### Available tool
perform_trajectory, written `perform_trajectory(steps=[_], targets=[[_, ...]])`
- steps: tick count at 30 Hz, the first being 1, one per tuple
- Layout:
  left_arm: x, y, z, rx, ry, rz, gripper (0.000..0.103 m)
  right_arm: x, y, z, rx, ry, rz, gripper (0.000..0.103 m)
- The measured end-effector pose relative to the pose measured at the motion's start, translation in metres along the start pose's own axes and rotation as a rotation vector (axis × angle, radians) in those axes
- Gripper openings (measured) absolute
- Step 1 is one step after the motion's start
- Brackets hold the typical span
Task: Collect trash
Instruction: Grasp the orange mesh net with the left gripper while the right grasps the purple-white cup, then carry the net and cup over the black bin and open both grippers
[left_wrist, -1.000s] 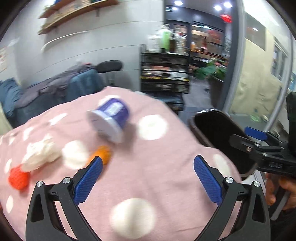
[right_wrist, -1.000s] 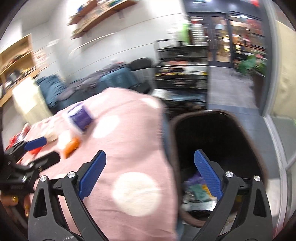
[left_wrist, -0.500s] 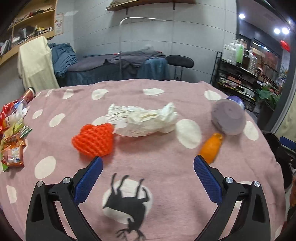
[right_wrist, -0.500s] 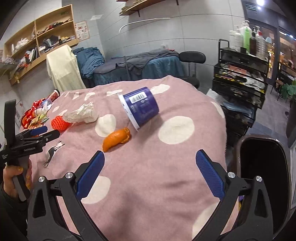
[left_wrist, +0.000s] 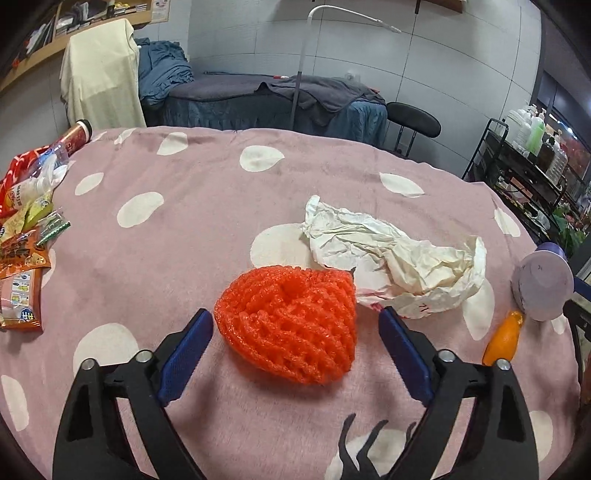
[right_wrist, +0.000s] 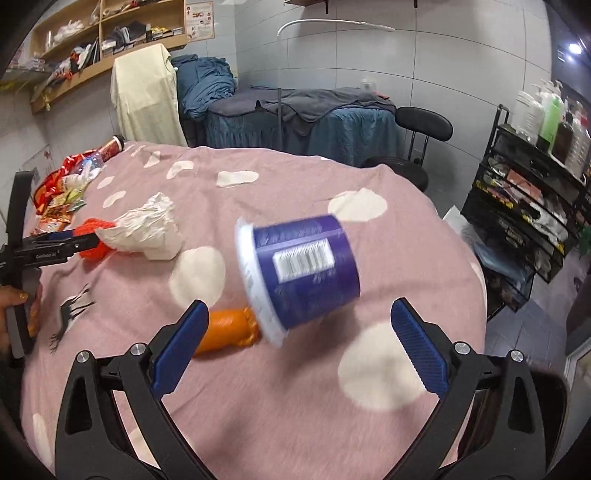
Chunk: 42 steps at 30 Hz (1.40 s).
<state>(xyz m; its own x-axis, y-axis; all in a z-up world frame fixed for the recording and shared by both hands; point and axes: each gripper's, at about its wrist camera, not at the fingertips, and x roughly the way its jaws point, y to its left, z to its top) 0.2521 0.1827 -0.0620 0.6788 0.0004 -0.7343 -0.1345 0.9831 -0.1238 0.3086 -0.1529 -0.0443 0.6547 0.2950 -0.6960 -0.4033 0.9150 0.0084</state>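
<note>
both views are evenly lit from overhead – a bright ceiling spot (right_wrist: 574, 48) glares at the upper right of the right wrist view. soft shadows are cast beneath objects. the purple cup (right_wrist: 299, 280) is smeared by motion blur; straight lines are bent and corners darkened by fisheye distortion.
</note>
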Motion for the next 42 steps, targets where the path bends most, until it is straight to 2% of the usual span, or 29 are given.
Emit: perform_trajectory(steps=[2,4,6,7,8,14,16,17,21,27,42], targets=[[0.007,0.004,0.0,-0.02,0.019,-0.014,0.066,0.014,0.0,0.008,-0.008,0.022,0.011,0.097],[0.008,0.006,-0.002,-0.035,0.023,-0.033,0.059,0.026,-0.003,0.014,0.001,0.035,0.014,0.096],[0.004,0.007,-0.004,-0.043,0.012,-0.042,0.049,0.035,-0.004,0.016,0.011,0.051,0.035,0.076],[0.002,0.008,-0.005,-0.045,0.006,-0.047,0.047,0.038,-0.003,0.017,0.011,0.061,0.034,0.062],[0.0,0.008,-0.006,-0.045,0.001,-0.049,0.044,0.039,-0.003,0.016,0.015,0.065,0.028,0.061],[-0.024,0.006,-0.016,-0.054,-0.036,-0.055,0.039,0.021,-0.002,0.008,0.06,0.013,0.035,0.054],[-0.035,0.003,-0.019,-0.05,-0.052,-0.066,0.039,0.012,-0.002,0.006,0.072,0.0,0.042,0.04],[-0.041,-0.001,-0.021,-0.045,-0.063,-0.073,0.039,0.008,-0.002,0.003,0.08,0.001,0.047,0.029],[-0.057,-0.013,-0.027,-0.027,-0.086,-0.102,0.039,-0.006,-0.004,-0.009,0.127,0.013,0.059,0.028],[-0.07,-0.04,-0.039,0.014,-0.091,-0.156,0.039,-0.036,-0.011,-0.03,0.198,-0.015,0.076,0.028],[-0.086,-0.144,-0.068,0.197,-0.071,-0.343,0.04,-0.115,-0.046,-0.09,0.333,-0.106,0.011,0.028]])
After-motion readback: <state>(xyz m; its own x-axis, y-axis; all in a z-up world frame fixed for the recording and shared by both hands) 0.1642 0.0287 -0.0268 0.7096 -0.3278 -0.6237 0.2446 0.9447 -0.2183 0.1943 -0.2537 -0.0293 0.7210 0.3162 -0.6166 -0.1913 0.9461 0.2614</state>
